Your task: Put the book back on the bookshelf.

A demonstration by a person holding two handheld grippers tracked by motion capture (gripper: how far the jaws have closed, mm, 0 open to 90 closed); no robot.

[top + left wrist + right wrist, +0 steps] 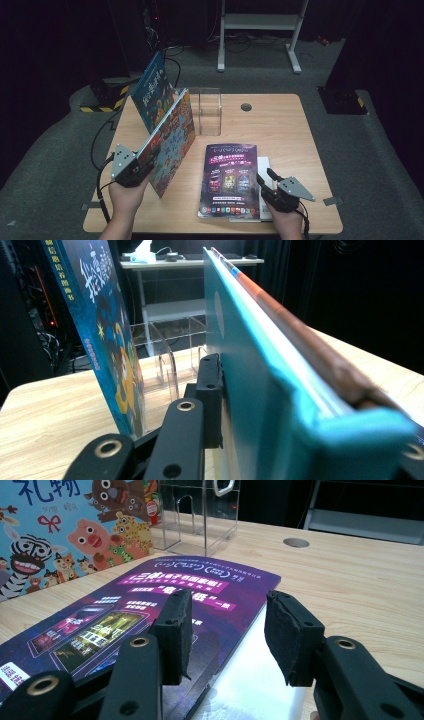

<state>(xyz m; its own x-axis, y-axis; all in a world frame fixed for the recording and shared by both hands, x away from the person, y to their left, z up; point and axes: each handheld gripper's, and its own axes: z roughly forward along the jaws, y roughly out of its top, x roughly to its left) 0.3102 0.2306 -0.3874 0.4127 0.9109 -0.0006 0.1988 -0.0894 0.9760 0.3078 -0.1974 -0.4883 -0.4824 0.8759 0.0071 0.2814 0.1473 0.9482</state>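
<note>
High view: the left gripper (142, 161) is clamped on the lower corner of a picture book (172, 142), which stands tilted on its edge on the wooden table (280, 130), its colourful cover facing right. Behind it a blue book (154, 90) leans upright, and a clear acrylic stand (206, 111) sits just to the right of both. Near the front edge a purple magazine (229, 180) lies flat on top of a white booklet (264, 170). The right gripper (265, 181) rests at the magazine's right edge, jaws apart.

Left gripper view: the black jaw presses flat against the teal back cover of the picture book (250, 370), whose brown-edged pages run away from the camera; the book sits tight between the jaws. The blue book (100, 330) stands to the left, and the clear acrylic stand (165, 365) shows between them.

Right gripper view: the right gripper (227, 630) has its two padded jaws parted and gripping nothing, poised just over the right edge of the purple magazine (140, 610), where the white booklet (255, 680) shows beneath. The picture book (65, 535) with cartoon animals stands at upper left, the clear acrylic stand (200, 515) beyond.
</note>
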